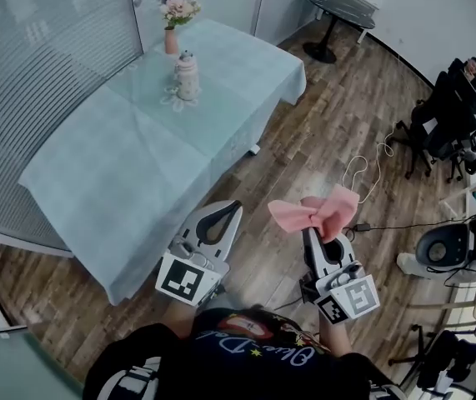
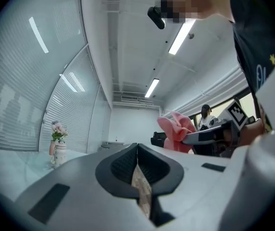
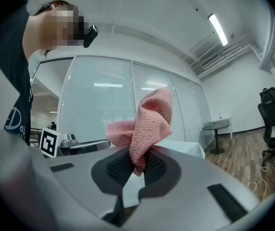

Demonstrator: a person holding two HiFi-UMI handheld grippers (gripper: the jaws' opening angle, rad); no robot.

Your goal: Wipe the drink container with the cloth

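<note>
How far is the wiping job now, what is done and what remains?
Done: the right gripper is shut on the pink cloth. In hand: the left gripper is shut, empty. Left: the drink container stands on the table, apart from both grippers; reaching and wiping it remain.

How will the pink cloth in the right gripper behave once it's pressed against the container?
Probably floppy: the cloth folds and bunches above the right gripper, which pinches only a small part. It looks light, since that small pinch carries it. Its knitted weave would likely grip rather than slide.
</note>
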